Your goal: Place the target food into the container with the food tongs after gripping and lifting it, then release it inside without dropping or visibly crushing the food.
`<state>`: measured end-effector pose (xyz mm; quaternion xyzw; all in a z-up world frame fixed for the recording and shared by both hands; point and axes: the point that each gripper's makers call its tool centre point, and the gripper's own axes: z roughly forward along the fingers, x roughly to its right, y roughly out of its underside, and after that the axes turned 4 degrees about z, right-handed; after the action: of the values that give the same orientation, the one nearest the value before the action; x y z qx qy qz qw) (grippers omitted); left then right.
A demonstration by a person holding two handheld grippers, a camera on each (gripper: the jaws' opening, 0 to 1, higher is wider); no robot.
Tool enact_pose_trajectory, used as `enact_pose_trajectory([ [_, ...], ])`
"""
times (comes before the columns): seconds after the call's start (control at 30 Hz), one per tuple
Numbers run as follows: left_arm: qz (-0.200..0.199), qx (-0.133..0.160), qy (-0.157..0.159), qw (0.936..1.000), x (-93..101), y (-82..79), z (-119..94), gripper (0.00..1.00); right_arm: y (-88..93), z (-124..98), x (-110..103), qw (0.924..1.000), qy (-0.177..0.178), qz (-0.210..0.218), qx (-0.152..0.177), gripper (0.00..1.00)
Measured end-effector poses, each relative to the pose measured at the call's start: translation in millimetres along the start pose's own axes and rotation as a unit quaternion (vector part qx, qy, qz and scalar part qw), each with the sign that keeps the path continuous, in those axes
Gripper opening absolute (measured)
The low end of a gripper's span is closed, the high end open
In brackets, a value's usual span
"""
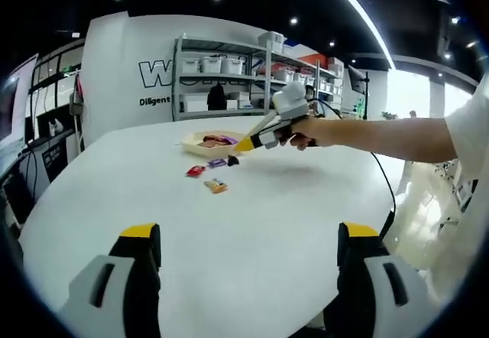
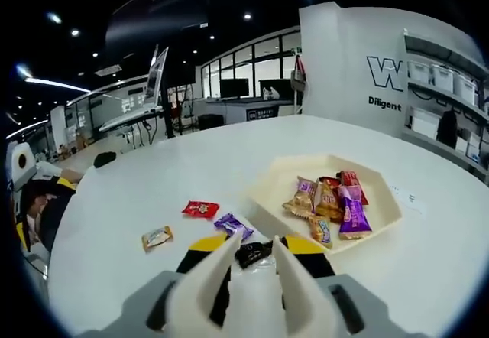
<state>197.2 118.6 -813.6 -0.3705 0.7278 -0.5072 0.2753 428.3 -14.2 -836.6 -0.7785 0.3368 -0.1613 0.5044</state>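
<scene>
Four wrapped snacks lie loose on the white table (image 2: 137, 193) in front of your right gripper (image 2: 256, 258): a red packet (image 2: 200, 209), a purple packet (image 2: 232, 225), a gold packet (image 2: 157, 237), and a dark packet (image 2: 252, 252) nearest the tips; in the right gripper view your cream tong blades rise from the bottom with a narrow gap between them, and the dark packet sits right at that gap, partly hidden by the blades, so you cannot tell whether the blades touch it or have closed on it; the pale hexagonal tray (image 2: 382, 200) stands just to the right of the tips, holding a heap of wrapped candies (image 2: 330, 200) in gold, red and purple, all inside its rim; in the left gripper view your left gripper (image 1: 248, 258) hangs low over bare tabletop with its two yellow-capped jaws set wide apart and nothing between them; far across the table in that view you see your hand (image 1: 306, 131) gripping the right gripper, its yellow tip angled down just beside the tray (image 1: 192, 145), with the red, purple, gold and dark packets scattered on the near side of it; shelving with white bins (image 1: 221, 66) stands against the wall behind.
</scene>
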Motion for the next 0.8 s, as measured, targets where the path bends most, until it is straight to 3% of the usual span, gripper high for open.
enact_pose_trajectory([
  [0.3, -0.006, 0.005, -0.002, 1.0, -1.9, 1.4, -3.9, 0.94, 3.6, 2.0, 7.2, 0.9997, 0.021, 0.0, -0.012, 0.19],
  [0.4, -0.006, 0.006, -0.001, 1.0, -1.4, 1.5, -4.3, 0.94, 0.8, 5.2, 10.4, 0.9995, 0.028, -0.008, -0.011, 0.19],
  [0.53, -0.004, 0.005, -0.002, 1.0, -1.6, 2.4, -5.6, 0.94, 7.4, 7.8, 8.3, 0.9971, 0.034, -0.058, -0.035, 0.19],
  [0.8, -0.004, 0.006, -0.001, 1.0, 0.5, 1.4, -6.5, 0.94, 10.5, -3.1, 10.5, 0.997, 0.032, -0.057, -0.042, 0.19],
])
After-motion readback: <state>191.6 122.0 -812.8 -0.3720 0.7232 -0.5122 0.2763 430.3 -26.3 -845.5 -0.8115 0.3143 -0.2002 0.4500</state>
